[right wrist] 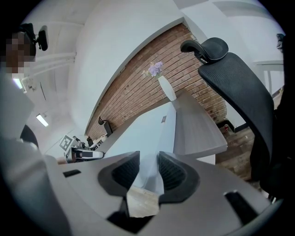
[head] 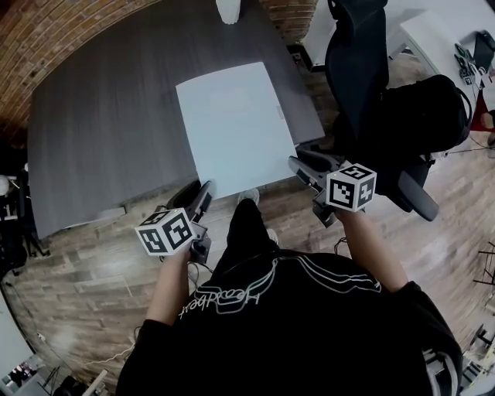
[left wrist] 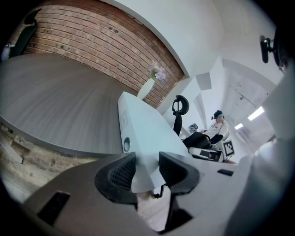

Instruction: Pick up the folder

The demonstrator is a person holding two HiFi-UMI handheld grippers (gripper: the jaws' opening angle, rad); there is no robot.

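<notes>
A pale blue folder lies flat over the dark grey table, its near edge sticking out past the table's front edge. My left gripper is shut on its near left corner. My right gripper is shut on the near right corner. In the left gripper view the folder runs away from the left gripper, with its corner pinched between the black pads. In the right gripper view the folder sits the same way in the right gripper.
A white vase with flowers stands at the table's far edge. A black office chair and a black bag are close on the right. A brick wall runs behind the table. Wooden floor lies below me.
</notes>
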